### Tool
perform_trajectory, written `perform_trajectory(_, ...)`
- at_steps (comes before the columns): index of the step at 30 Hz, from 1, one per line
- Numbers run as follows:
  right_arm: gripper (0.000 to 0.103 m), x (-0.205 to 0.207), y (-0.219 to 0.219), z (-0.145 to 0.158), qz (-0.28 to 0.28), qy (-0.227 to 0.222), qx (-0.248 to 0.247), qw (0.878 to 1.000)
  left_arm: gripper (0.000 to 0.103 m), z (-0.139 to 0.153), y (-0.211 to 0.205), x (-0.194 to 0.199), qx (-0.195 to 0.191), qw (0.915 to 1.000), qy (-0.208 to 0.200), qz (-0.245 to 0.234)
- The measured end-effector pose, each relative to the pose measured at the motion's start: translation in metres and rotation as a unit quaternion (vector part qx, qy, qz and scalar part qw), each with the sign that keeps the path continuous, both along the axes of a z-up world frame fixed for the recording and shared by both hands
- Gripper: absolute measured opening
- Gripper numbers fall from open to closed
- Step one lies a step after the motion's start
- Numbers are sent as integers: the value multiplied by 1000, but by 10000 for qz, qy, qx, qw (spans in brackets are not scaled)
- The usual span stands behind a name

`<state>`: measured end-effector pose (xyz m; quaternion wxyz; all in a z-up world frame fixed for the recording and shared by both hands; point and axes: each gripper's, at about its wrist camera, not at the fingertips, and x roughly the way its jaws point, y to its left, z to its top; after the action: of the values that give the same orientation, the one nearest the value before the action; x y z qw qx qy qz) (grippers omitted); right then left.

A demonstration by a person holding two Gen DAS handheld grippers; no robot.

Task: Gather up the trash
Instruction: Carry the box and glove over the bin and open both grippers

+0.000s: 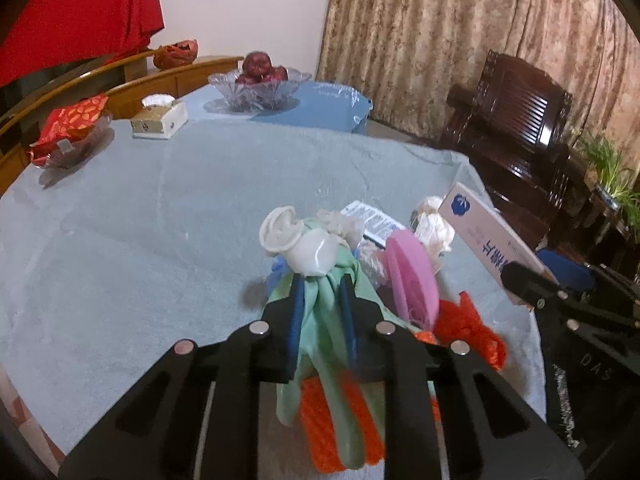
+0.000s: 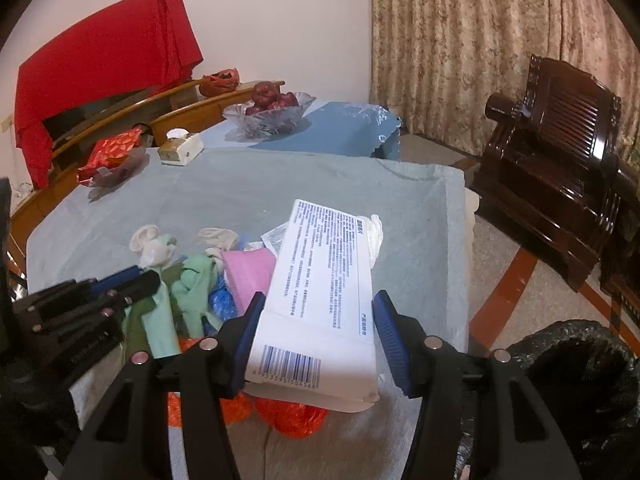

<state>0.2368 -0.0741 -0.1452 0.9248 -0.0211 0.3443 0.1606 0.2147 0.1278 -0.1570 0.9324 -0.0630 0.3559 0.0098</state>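
My left gripper (image 1: 323, 280) is shut on a light green plastic bag (image 1: 320, 320), its blue pads pinching the bunched film. A white knotted wad (image 1: 304, 248) sits just beyond the tips. The bag belongs to a trash pile on the grey-blue tablecloth (image 1: 160, 220), along with a pink bag (image 1: 412, 276), an orange net (image 1: 468, 328) and white crumpled paper (image 1: 434, 228). My right gripper (image 2: 320, 300) is shut on a long white carton (image 2: 320, 272) with a barcode, held slanted above the pile. The left gripper (image 2: 146, 276) shows at that view's left edge.
A black-lined trash bin (image 2: 580, 380) stands on the floor at lower right, off the table's corner. A glass bowl of apples (image 1: 260, 88), a tissue box (image 1: 160, 120) and a red snack packet (image 1: 72, 128) sit at the table's far side. A dark wooden armchair (image 2: 560, 160) stands right.
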Motion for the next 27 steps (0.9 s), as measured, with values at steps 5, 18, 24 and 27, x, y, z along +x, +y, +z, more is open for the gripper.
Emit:
perform_trajectory(5,54,-12,-4,9,21,-117,39,9999,17,21,1,-17,-60,9998,-195,-17)
perform_trajectory(18,54,-39,-29,45,-117,-426,190,9988,15,59,-22,-51,-54,9980,-557,-280)
perform_trajectory(24,54,-57,-46,63,-199,-576,238,9979,15,72,-43,-62,-122,9965,-661,-495)
perform_trajectory(27,54,-68,-57,69,-271,-635,237,9973,15,77,-55,-66,-143,9954,-697,-642)
